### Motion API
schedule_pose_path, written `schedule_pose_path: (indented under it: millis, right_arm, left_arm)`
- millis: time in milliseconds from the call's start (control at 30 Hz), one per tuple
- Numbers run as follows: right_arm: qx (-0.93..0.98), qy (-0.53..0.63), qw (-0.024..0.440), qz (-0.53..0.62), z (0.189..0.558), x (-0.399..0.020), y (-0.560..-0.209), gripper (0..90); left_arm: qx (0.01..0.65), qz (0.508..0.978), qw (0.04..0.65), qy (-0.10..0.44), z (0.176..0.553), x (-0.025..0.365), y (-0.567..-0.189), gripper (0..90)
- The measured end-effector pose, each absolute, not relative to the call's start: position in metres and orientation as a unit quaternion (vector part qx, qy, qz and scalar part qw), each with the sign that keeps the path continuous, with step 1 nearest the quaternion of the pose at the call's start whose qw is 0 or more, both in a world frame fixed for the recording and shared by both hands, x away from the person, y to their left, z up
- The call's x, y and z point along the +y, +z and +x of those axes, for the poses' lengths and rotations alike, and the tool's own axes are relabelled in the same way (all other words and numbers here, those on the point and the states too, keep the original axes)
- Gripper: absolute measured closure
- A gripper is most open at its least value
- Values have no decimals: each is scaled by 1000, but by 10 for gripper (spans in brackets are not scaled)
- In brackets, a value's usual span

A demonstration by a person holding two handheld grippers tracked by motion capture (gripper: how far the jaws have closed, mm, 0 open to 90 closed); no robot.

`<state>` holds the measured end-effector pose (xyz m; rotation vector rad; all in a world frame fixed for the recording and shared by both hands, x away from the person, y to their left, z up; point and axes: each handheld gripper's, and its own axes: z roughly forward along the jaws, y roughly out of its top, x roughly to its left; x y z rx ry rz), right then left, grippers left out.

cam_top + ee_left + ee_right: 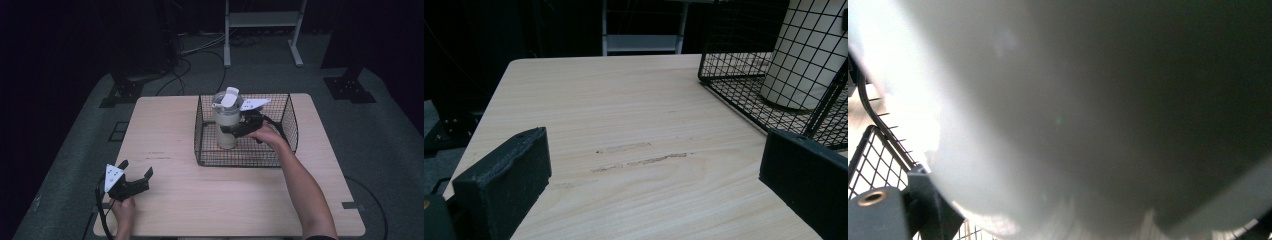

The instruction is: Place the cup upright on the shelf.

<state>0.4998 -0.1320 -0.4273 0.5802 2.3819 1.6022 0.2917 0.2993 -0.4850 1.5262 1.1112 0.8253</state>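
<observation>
The left claw gapes wide above the wooden table, near a wire basket holding a white bottle.

A wire basket sits on the table, toward its far edge and right of centre. A lidded bottle stands upright inside the basket, in its left half near the left wall. The right gripper reaches into the basket from the right, jaws on either side of the bottle. The left gripper is at the table's near left corner, well apart from the basket, with bare tabletop in front of it.
</observation>
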Motion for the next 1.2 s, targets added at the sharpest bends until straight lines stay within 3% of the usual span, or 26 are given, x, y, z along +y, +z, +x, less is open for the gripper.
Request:
schedule_pose_path:
  millis: [1200]
  right_arm:
    - [816,531,115,200,491,-138,-423,67]
  left_arm:
    - [461,635,516,343,291,300,-485,0]
